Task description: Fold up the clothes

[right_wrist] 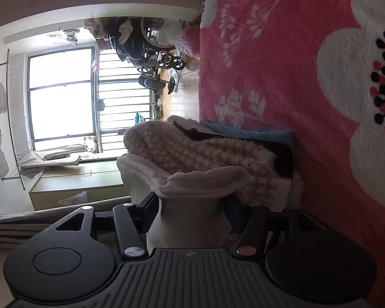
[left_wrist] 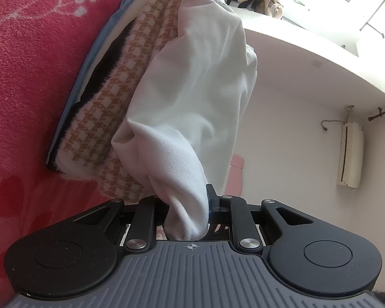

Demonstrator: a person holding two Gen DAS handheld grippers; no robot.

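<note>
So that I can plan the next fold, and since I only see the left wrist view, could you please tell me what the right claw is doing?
Observer: The right claw has the white garment filling the gap between its jaws; I cannot tell whether they press on it.
Operator: Thank you. Does the garment reach the stack there?
Observer: Its rolled edge appears to rest against the houndstooth knit.
Operator: And what lies beside the stack?
Observer: The red blanket carries a large white flower with black and red dots.
</note>
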